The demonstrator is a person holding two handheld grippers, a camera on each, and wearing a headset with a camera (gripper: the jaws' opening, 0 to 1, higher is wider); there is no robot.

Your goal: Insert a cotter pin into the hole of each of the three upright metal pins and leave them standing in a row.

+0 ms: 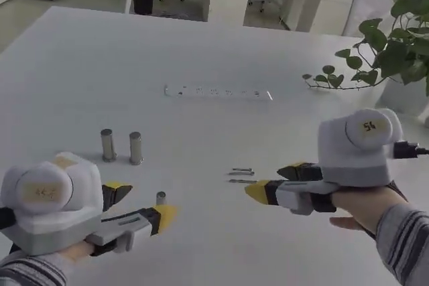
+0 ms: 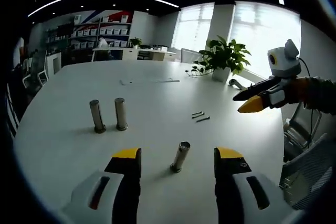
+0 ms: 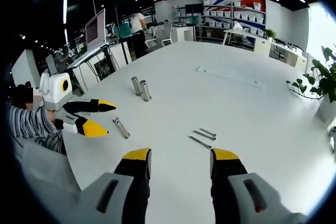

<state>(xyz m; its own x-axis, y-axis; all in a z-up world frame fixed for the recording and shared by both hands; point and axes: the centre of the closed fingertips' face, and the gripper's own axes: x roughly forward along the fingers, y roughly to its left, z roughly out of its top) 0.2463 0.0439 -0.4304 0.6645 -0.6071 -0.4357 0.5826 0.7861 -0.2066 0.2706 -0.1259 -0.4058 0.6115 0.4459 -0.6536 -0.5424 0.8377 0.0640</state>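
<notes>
Two upright metal pins (image 1: 108,145) (image 1: 136,148) stand side by side on the white table (image 1: 201,45). A third pin (image 1: 161,197) stands nearer, just ahead of my left gripper (image 1: 144,202), which is open; in the left gripper view this pin (image 2: 180,157) sits between and just beyond the yellow fingertips (image 2: 127,153), untouched. Small cotter pins (image 1: 241,175) lie loose together on the table right of it. My right gripper (image 1: 271,180) is open and empty, hovering just right of the cotter pins (image 3: 202,136), which lie ahead of its jaws in the right gripper view.
A flat white power strip (image 1: 218,92) lies farther back on the table. A potted plant (image 1: 392,51) leans in at the far right edge. Office desks and chairs stand beyond the table.
</notes>
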